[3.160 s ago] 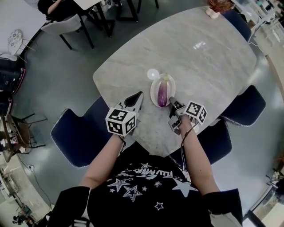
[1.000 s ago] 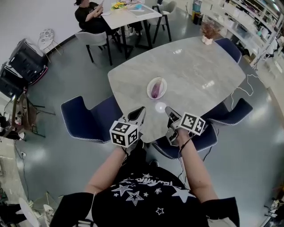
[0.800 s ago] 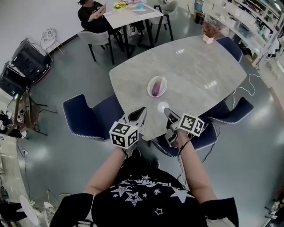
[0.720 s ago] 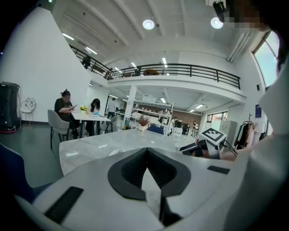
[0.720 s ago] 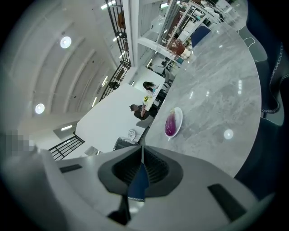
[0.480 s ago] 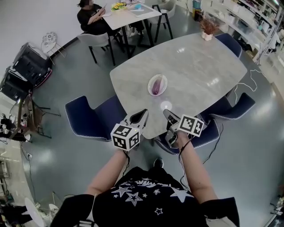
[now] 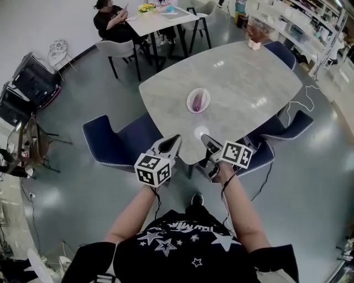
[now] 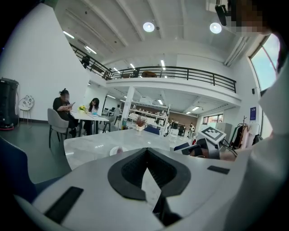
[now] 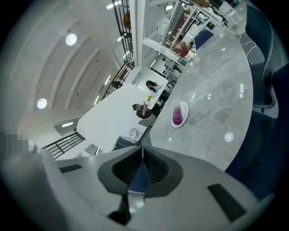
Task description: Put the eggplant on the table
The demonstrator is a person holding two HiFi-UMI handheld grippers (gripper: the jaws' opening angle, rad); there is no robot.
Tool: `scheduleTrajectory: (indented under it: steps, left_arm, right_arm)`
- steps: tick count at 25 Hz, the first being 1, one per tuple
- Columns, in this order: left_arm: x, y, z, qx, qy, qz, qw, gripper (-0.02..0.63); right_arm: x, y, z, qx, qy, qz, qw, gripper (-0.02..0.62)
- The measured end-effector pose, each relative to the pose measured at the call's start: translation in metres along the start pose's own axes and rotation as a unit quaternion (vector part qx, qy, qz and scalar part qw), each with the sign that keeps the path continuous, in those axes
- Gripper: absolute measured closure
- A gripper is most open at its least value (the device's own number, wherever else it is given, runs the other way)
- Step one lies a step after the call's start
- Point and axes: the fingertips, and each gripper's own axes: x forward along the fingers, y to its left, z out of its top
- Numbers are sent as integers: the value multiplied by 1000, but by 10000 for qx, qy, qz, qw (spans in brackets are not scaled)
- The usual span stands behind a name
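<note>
Backed away from counter (image 7: 249, 77); eggplant (image 7: 198, 101) well ahead of left claw (image 7: 175, 139) and right claw (image 7: 204, 138), both pressed together, empty; likely approach step, needing forward reach.

A person (image 7: 110, 21) is sitting at a small white table (image 7: 163, 16) far back. A blue chair (image 7: 113, 145) is standing at left, another blue chair (image 7: 285, 126) at right. A potted plant (image 7: 255, 33) is standing far back, and a black case (image 7: 32, 83) is resting on the grey floor (image 7: 72, 182).

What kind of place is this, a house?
Likely a big open office or lab hall, not a house: a marble table with blue chairs, a person seated at another table, and an upstairs balcony railing.
</note>
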Motion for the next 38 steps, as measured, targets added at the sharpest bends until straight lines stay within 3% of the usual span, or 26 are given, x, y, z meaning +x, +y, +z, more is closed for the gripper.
scheduleTrajectory:
  steps: [11, 26, 31, 38]
  left_arm:
    - [-85, -4, -7, -44, -155, -230, 9996, 598]
    - [-219, -13, -50, 31, -228, -495, 9985, 598]
    - [-239, -26, -64, -107, -244, -650, 9975, 598]
    - [-249, -31, -62, -273, -374, -656, 9968, 598]
  right_arm:
    - [-22, 57, -72, -130, -147, -87, 9998, 574]
    - [-61, 123, -203, -256, -312, -320, 9987, 578]
    - [-80, 128, -229, -309, -312, -537, 9976, 589]
    - [-88, 144, -228, -548, -299, -585, 9963, 589]
